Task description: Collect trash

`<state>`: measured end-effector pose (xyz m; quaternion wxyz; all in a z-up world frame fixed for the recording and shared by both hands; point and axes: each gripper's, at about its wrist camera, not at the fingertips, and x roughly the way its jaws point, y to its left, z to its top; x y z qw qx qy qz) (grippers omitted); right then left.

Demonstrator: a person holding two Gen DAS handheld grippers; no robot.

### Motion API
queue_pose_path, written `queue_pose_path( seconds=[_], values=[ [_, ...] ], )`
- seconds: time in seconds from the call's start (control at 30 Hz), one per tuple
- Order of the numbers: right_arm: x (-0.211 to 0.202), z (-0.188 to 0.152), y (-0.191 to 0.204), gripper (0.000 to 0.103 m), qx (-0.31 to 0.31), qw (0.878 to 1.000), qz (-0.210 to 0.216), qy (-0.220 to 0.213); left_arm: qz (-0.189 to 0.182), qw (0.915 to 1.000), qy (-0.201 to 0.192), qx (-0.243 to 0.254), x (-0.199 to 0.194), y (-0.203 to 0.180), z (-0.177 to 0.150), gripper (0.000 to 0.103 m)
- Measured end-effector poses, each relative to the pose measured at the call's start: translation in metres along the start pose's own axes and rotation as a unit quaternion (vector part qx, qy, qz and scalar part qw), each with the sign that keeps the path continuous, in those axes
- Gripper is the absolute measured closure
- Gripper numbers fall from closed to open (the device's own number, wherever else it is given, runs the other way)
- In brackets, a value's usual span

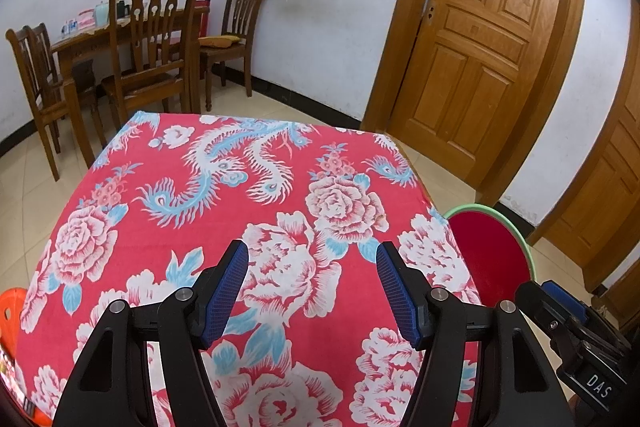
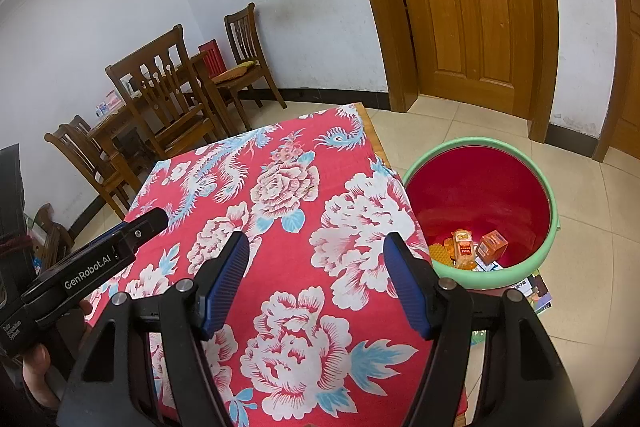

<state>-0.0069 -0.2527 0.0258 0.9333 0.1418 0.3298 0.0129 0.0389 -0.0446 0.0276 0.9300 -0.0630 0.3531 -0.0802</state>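
The left gripper and right gripper are hovering over the flowered tablecloth, jaws apart and holding nothing; the trash is lying inside the bucket at three o'clock of the table

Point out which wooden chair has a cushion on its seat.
The chair against the white wall, nearest the door. A yellow-brown cushion lies on its seat; the other chairs' seats that show are bare wood.
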Motion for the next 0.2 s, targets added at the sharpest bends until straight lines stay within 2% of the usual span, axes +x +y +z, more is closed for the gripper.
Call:
queue_pose_path(
  seconds=[0.2],
  values=[
    [0.0003, 0.0003, 0.0011, 0.033, 0.000, 1.000, -0.001, 0.002, 0.000, 1.0000, 0.003, 0.003, 0.0024, -0.0012, -0.0022, 0.035]
  ],
)
